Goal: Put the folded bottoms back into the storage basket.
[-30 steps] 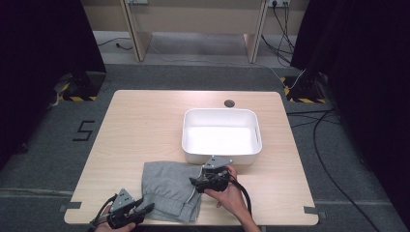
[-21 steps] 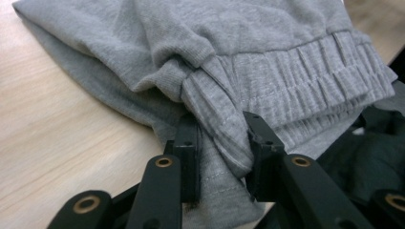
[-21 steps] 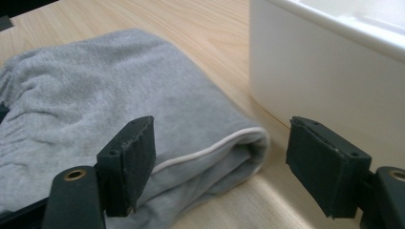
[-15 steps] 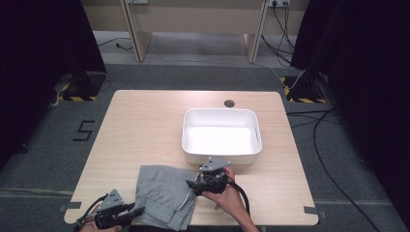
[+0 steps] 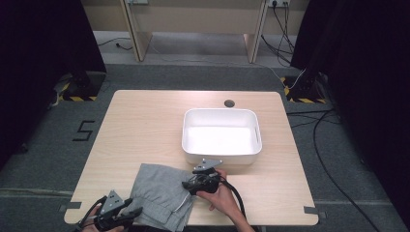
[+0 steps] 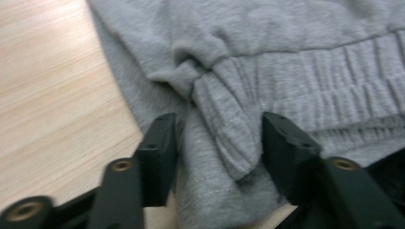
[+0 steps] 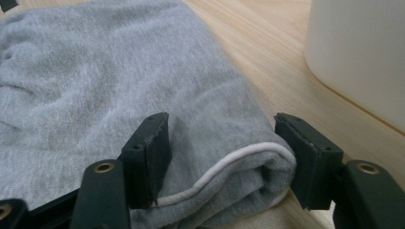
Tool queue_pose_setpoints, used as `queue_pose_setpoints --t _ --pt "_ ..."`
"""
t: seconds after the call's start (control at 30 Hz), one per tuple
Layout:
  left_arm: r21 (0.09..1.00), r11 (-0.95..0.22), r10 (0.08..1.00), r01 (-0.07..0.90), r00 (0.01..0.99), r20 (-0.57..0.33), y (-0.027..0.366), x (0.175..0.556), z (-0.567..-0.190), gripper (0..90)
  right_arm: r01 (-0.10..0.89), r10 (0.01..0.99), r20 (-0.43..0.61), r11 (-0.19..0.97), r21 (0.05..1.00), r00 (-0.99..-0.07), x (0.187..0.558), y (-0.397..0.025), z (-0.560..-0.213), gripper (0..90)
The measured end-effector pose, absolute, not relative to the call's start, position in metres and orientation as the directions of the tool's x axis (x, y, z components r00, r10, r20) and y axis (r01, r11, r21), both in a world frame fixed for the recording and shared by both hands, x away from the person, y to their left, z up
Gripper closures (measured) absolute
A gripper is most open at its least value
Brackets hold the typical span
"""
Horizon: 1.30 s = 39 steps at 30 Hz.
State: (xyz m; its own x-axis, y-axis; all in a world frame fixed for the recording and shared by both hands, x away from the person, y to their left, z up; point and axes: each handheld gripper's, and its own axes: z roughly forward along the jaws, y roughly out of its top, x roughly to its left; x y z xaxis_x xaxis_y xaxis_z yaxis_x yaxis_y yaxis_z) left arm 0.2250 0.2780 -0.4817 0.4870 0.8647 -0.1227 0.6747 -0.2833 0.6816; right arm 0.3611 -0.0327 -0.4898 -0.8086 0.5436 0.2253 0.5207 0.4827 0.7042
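Black two-jaw left gripper (image 5: 126,214) and right gripper (image 5: 189,184), each with grey triangular plate, brass-coloured screws, trailing black cable.

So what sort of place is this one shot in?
Probably a lab or recording studio, not a home: a lone wooden table on grey carpet, black curtains at both sides, and cables trailing across the floor.

Soft matt grey knit cloth garment (image 5: 162,193), pale smooth wood-grain table (image 5: 145,130), glossy white plastic tub (image 5: 221,150), matt black jaws
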Motion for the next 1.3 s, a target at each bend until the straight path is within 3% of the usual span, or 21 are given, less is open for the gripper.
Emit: queue_pose_setpoints --t 0.1,0.2,0.33,0.4,0.5,0.67,1.3 --pt "0.664 -0.226 0.888 0.712 0.431 -0.160 0.280 0.228 -0.484 28.9 0.525 0.537 0.240 0.476 0.705 -0.809 0.360 -0.033 -0.490 45.8" --pt "0.667 -0.237 0.889 0.706 0.435 -0.145 0.281 0.228 -0.484 28.7 0.526 0.532 0.249 0.470 0.709 -0.810 0.360 -0.033 -0.491 48.7" --pt "0.679 -0.223 0.865 0.699 0.463 -0.192 0.278 0.226 -0.484 44.6 0.514 0.529 0.237 0.472 0.716 -0.815 0.357 -0.033 -0.490 54.2" --pt "0.687 -0.206 0.848 0.697 0.478 -0.231 0.278 0.225 -0.485 58.2 0.501 0.523 0.225 0.477 0.722 -0.822 0.355 -0.032 -0.489 56.9" --pt "0.708 -0.197 0.843 0.678 0.486 -0.231 0.275 0.225 -0.487 66.5 0.483 0.513 0.211 0.483 0.730 -0.832 0.354 -0.032 -0.488 61.8" --pt "0.730 -0.234 0.844 0.642 0.506 -0.175 0.272 0.222 -0.486 69.7 0.467 0.495 0.212 0.474 0.747 -0.843 0.353 -0.035 -0.484 69.0" --pt "0.792 -0.226 0.821 0.568 0.549 -0.160 0.268 0.210 -0.457 71.1 0.399 0.459 0.190 0.419 0.816 -0.868 0.346 -0.037 -0.452 71.1"
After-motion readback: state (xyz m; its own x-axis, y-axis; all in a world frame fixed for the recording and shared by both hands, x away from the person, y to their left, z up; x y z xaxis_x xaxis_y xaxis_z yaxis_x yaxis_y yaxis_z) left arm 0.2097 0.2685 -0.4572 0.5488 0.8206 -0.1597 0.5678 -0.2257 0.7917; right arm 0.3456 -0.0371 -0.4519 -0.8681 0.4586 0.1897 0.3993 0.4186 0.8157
